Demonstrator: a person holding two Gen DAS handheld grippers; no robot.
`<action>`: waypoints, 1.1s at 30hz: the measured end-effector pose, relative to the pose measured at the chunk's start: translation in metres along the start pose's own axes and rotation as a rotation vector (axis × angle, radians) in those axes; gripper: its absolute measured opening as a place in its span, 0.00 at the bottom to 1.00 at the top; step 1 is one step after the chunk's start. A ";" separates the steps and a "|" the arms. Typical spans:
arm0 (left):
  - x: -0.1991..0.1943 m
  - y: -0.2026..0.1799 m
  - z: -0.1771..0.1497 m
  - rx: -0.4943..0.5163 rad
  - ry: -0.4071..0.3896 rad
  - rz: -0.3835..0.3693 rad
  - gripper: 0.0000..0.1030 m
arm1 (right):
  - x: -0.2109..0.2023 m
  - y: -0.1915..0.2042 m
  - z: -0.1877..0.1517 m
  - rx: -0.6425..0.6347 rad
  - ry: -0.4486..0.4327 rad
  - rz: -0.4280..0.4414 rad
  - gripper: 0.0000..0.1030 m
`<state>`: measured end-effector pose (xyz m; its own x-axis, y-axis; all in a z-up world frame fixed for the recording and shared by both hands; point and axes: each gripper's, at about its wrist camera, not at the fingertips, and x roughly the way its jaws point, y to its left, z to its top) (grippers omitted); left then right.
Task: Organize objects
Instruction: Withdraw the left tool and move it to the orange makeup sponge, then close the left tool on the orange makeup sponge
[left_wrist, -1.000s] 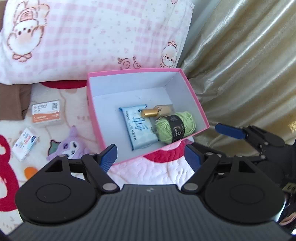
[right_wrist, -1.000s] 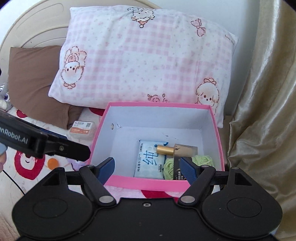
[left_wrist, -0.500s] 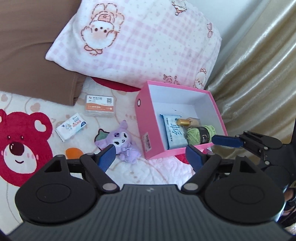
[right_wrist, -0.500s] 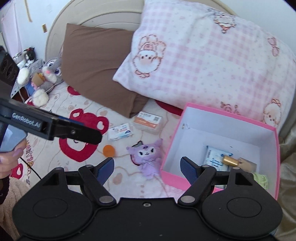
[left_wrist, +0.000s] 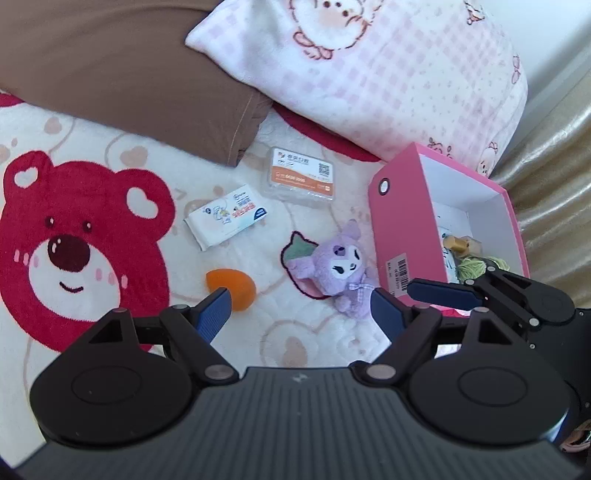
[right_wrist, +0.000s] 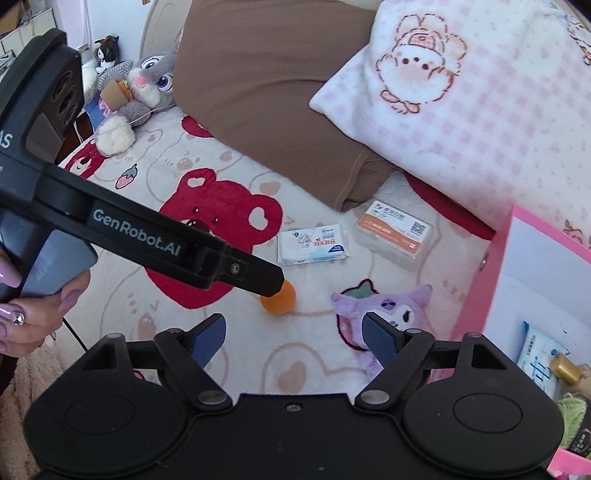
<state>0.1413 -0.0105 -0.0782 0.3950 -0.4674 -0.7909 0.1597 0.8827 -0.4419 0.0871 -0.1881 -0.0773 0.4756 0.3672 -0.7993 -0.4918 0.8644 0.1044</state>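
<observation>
A pink box (left_wrist: 391, 229) (right_wrist: 476, 295) stands on the bed at the right, holding a blue packet (right_wrist: 539, 354), a gold bottle (left_wrist: 458, 242) and green yarn (right_wrist: 574, 417). On the blanket left of it lie a purple plush (left_wrist: 340, 266) (right_wrist: 391, 306), an orange sponge (left_wrist: 236, 286) (right_wrist: 280, 297), a white tissue pack (left_wrist: 225, 216) (right_wrist: 314, 243) and an orange-labelled clear case (left_wrist: 301, 179) (right_wrist: 395, 230). My left gripper (left_wrist: 301, 314) is open and empty above the blanket between sponge and plush. My right gripper (right_wrist: 293, 338) is open and empty beside it, near the plush.
A brown pillow (left_wrist: 129, 74) and a pink checked pillow (left_wrist: 388, 74) lie behind the objects. A beige curtain (left_wrist: 554, 177) hangs right of the box. A grey rabbit plush (right_wrist: 147, 85) sits at the far left of the bed.
Both grippers have swung left, away from the pink box, and now face the loose objects on the blanket. Both stay open and empty.
</observation>
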 end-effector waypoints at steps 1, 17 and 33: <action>0.003 0.006 0.000 -0.009 0.006 0.004 0.80 | 0.006 0.004 0.000 -0.022 -0.001 0.009 0.82; 0.059 0.066 -0.013 -0.048 -0.034 0.003 0.78 | 0.109 0.032 -0.023 -0.233 -0.030 -0.034 0.81; 0.086 0.081 -0.018 -0.125 -0.011 -0.135 0.40 | 0.127 0.029 -0.025 -0.175 -0.052 -0.074 0.39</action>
<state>0.1720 0.0201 -0.1894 0.3874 -0.5801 -0.7165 0.0984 0.7988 -0.5935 0.1153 -0.1247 -0.1905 0.5504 0.3259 -0.7686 -0.5710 0.8186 -0.0618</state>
